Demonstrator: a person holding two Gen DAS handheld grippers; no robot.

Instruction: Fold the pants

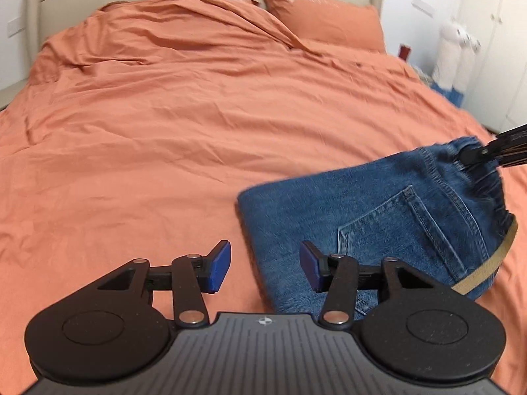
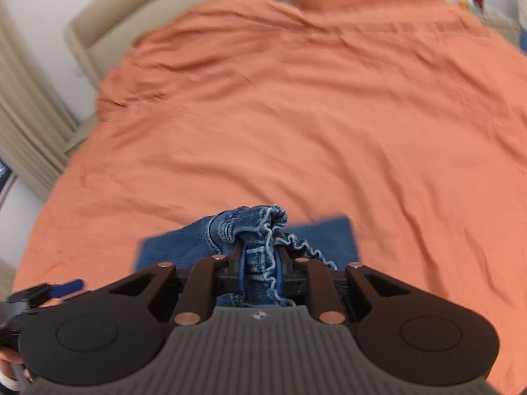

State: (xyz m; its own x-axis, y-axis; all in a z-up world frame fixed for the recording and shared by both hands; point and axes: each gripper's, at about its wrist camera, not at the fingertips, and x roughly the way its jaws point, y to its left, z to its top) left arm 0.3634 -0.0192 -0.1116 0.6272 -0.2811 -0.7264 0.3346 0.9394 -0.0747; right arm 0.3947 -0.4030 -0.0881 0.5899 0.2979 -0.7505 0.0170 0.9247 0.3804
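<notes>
My left gripper (image 1: 265,266) hangs with its jaws apart and nothing between them, straddling the near left edge of the jeans (image 1: 378,230). The jeans lie folded on the orange duvet (image 1: 164,131), back pocket up, at the bed's near right side. To their right, my right gripper (image 2: 260,266) is clamped on the bunched elastic waistband, lifting that corner. I judge the risk is here: a pinch this narrow could slip, or the lift could drag the whole stack and undo the fold, since the left pins nothing.
</notes>
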